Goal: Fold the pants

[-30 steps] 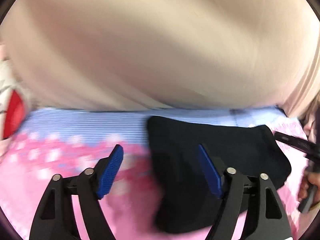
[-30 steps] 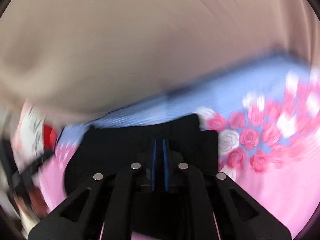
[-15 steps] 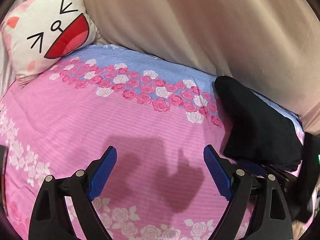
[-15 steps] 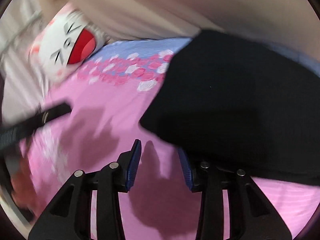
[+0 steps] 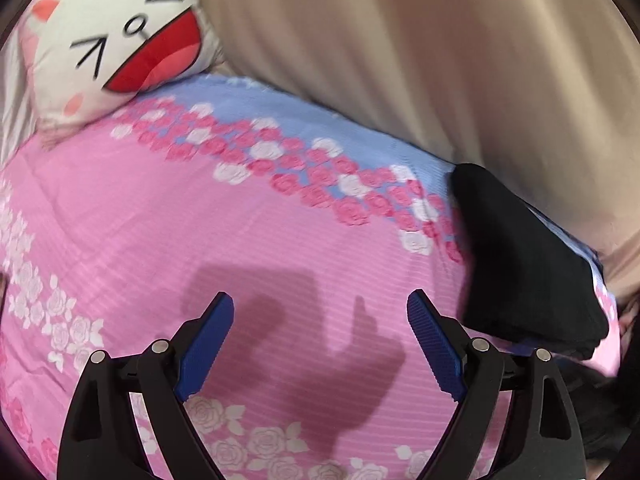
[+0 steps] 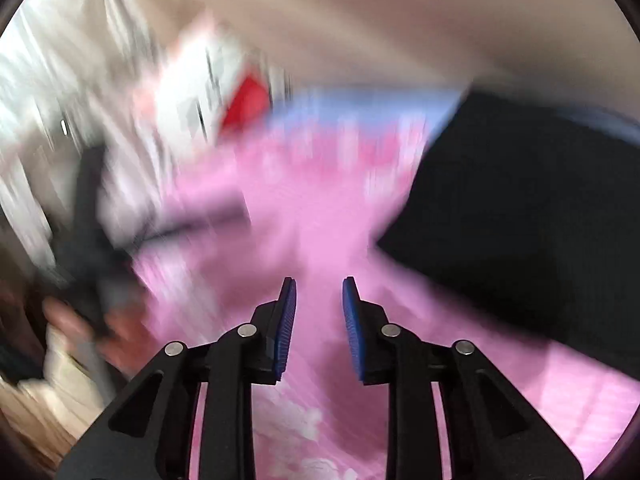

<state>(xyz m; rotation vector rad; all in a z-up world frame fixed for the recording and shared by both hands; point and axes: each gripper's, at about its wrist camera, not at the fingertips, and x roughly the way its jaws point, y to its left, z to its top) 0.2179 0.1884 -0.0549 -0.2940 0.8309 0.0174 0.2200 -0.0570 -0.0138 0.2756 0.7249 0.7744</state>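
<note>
The left gripper (image 5: 320, 308) hangs over the pink rose-print bedspread (image 5: 168, 216) with its jaws spread wide and nothing between the blue pads (image 5: 204, 344); their shadow falls on the cloth just beyond them. The folded black pants (image 5: 528, 264) lie to the right of this gripper, near the far right edge of the bed, partly on the pale blue band of the spread and close against the beige curtain (image 5: 420, 52) behind; no pad touches them. At the far left corner a white cushion with a laughing cartoon face and red mouth (image 5: 120, 40) leans on the bedspread.

In the right wrist view, heavily blurred, the right gripper (image 6: 319, 284) has its jaws a narrow way apart, having just been closing, with only pink bedspread (image 6: 304, 216) seen in the gap; nothing is gripped. The pants (image 6: 520, 208) lie to the right of it and farther off, apart from the pads; the cushion (image 6: 216, 92) shows as a smear at the far left.
</note>
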